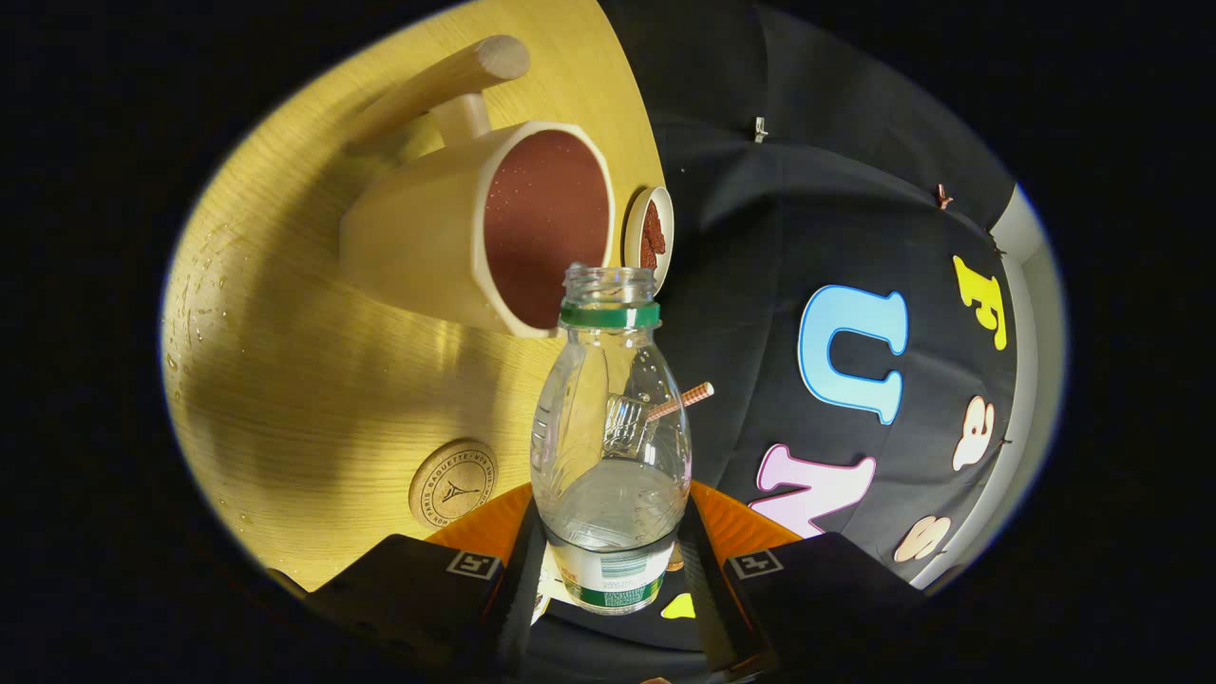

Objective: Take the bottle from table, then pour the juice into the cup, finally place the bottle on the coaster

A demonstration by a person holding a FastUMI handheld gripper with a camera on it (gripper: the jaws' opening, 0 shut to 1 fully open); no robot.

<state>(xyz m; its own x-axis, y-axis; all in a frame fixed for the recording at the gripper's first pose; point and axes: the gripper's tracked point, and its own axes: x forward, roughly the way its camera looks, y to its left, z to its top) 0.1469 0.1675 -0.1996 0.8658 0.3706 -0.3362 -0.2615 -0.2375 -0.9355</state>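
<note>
The tool [608, 570] is clamped on the bottle [610, 446] low on its body, at the centre bottom of the frame, with the open mouth just short of the cup [446, 237] above. It looks like thin clear plastic, light and slightly squashy, so a moderate grip near the label suits it. The coaster [453, 482] lies on the table [285, 380] at lower left.

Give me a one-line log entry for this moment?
gripper: shut on bottle | bottle: uncapped, mouth at cup rim | coaster: bare

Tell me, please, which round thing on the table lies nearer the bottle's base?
The cork coaster, beside the base of the bottle held in the hand-held gripper; the small dish lies beyond its mouth.
</note>
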